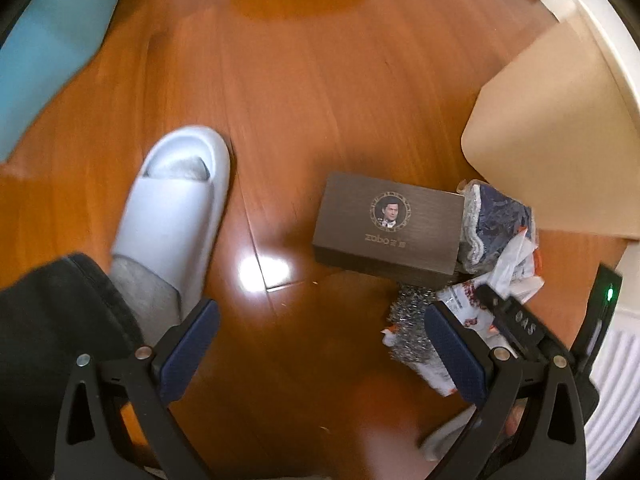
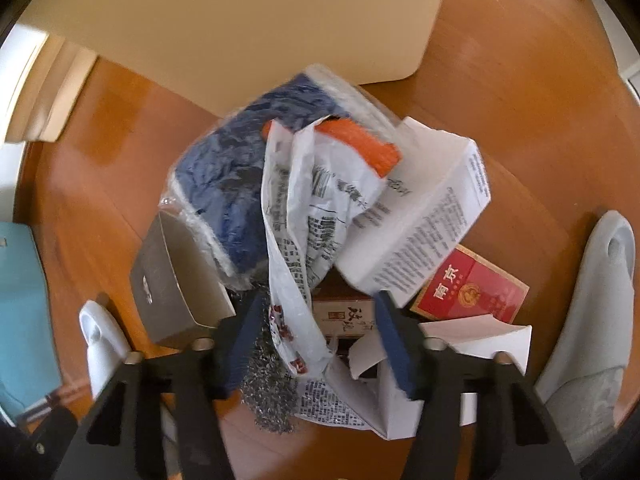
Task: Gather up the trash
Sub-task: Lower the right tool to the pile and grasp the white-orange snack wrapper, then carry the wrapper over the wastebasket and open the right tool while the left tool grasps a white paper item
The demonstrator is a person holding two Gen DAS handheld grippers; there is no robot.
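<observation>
The right gripper (image 2: 316, 328) pointed down into a heap of trash on the wooden floor (image 2: 500, 92). Between its blue pads (image 2: 394, 344) lay a crumpled white printed plastic bag (image 2: 304, 216) and a steel wool scourer (image 2: 266, 392), but whether the pads pressed on them could not be told. Just past the fingertips sat a brown carton (image 2: 344, 314), a red cigarette pack (image 2: 470, 290) to the right, and a grey box (image 2: 176, 280) to the left. Farther out lay a white leaflet box (image 2: 424, 224) and a blue and orange packet (image 2: 232, 176), with a beige board (image 2: 240, 20) beyond.

The left gripper (image 1: 320, 344) hung released over bare floor, its jaws wide with nothing between them. The trash heap lay beside its right finger, the grey box ahead of that. A person's foot in a pale slipper (image 1: 180, 208) stood by its left finger.
</observation>
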